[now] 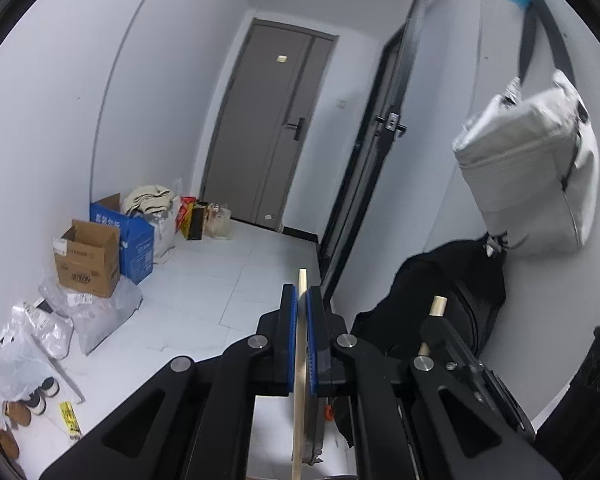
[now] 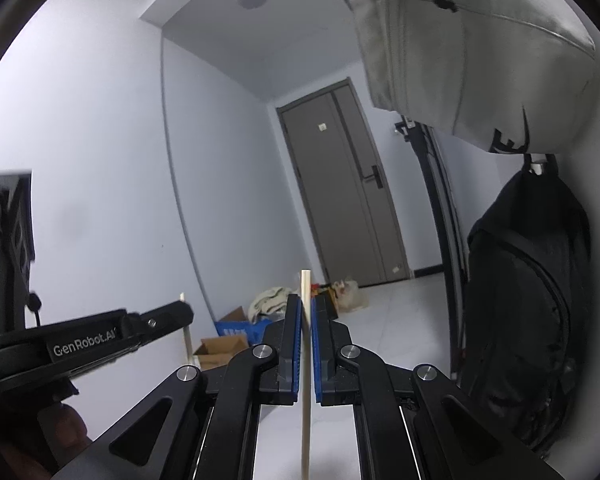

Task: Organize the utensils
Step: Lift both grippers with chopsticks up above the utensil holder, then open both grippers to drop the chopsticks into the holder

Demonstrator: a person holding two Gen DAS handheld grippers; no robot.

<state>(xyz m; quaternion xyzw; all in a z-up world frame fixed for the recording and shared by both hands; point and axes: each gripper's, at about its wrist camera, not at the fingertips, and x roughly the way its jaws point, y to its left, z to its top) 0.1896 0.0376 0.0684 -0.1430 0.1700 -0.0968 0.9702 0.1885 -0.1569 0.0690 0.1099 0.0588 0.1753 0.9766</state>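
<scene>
Clearly the sorting is only partway through: each gripper is carrying one wooden stick, and no holder, drawer or tray is showing in either view, so nothing can be counted as put away yet. The left gripper is clamping its jaws on a stick that is standing upright, left of the door. The right gripper is likewise pinching a second stick, its top poking up just left of the same door's foot. Judging by this, both sticks are yet to be delivered. Counted: two grippers, two sticks, one door, two cardboard boxes lying left of it, one grey bag and one backpack hanging right of it.
</scene>
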